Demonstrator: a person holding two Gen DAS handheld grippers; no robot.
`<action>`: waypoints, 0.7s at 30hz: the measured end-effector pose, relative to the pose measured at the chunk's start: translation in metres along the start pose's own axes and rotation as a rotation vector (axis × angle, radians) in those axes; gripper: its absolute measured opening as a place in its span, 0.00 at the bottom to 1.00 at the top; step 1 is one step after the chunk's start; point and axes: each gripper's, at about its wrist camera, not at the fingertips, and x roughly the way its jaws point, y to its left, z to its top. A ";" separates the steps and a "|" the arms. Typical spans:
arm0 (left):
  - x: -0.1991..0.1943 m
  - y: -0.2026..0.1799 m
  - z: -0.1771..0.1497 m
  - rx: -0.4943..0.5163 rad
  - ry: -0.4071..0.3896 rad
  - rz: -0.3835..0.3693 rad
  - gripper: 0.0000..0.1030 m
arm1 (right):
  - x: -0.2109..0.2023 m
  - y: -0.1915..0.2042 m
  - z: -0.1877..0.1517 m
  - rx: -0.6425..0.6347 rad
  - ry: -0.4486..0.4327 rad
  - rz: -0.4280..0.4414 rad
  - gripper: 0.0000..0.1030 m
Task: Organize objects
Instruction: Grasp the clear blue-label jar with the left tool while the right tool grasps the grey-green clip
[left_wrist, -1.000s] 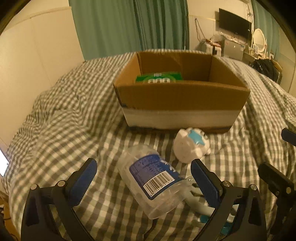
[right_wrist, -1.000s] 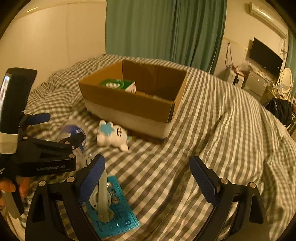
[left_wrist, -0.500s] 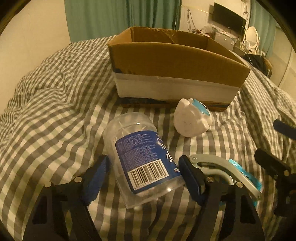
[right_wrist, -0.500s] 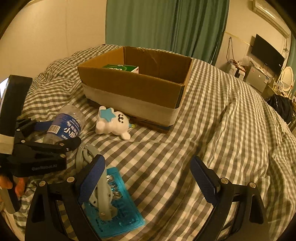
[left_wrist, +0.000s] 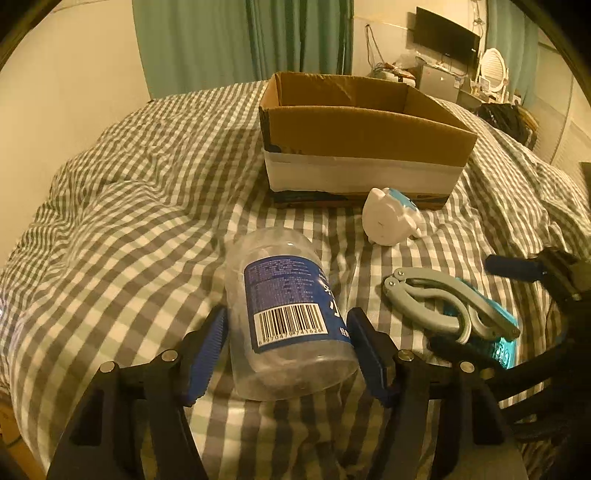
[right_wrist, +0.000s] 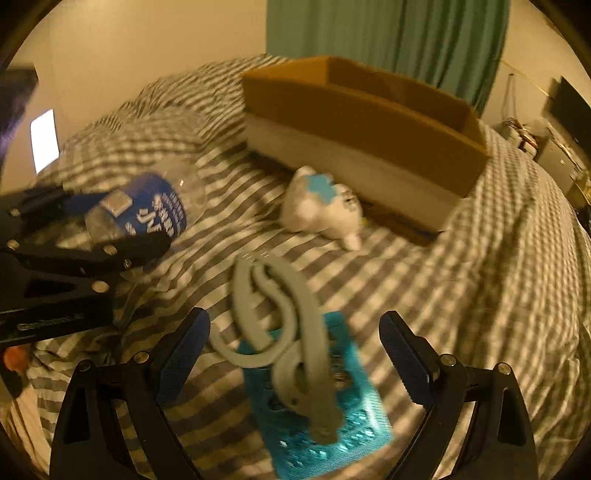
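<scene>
Straddling the clear plastic bottle (left_wrist: 284, 314), the left gripper (left_wrist: 288, 354) has its 2 blue pads (left_wrist: 207, 350) pressed to either side of the bottle's lower body, so it is clamped on it. That bottle lies on its side on the checked bedspread (left_wrist: 129, 221), blue label and barcode facing up, its far end pointing toward the cardboard box (left_wrist: 362, 147). From the right wrist view the same bottle (right_wrist: 147, 210) shows at the left, pinched in the left gripper's black frame (right_wrist: 74, 266).

Over to the right gripper (right_wrist: 295, 354): its jaws stand wide apart with nothing between the pads, low over a grey plastic clip tool (right_wrist: 284, 332). That tool lies partly on a teal blister card (right_wrist: 332, 417), and both sit between the spread fingers without touching them. The right wrist picture is blurred, so fine detail on the card cannot be read.

Just past the bottle, a small white plush toy (left_wrist: 391, 221) with a blue patch lies on its side, close against the front wall of the box. The box is open-topped, brown above and white-banded below, sitting on the bed with green curtains (left_wrist: 240, 40) behind it. From the left wrist view the grey tool (left_wrist: 443, 302) is to the right of the bottle, apart from it.
</scene>
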 end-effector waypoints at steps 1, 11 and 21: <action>-0.001 0.000 -0.001 0.002 0.000 0.000 0.65 | 0.004 0.003 0.001 -0.008 0.009 0.000 0.90; -0.001 0.005 -0.003 -0.010 -0.001 -0.011 0.63 | 0.009 0.012 -0.001 -0.045 0.015 -0.031 0.64; -0.017 -0.004 -0.004 -0.004 -0.019 -0.027 0.62 | -0.025 0.007 0.001 -0.012 -0.059 -0.033 0.64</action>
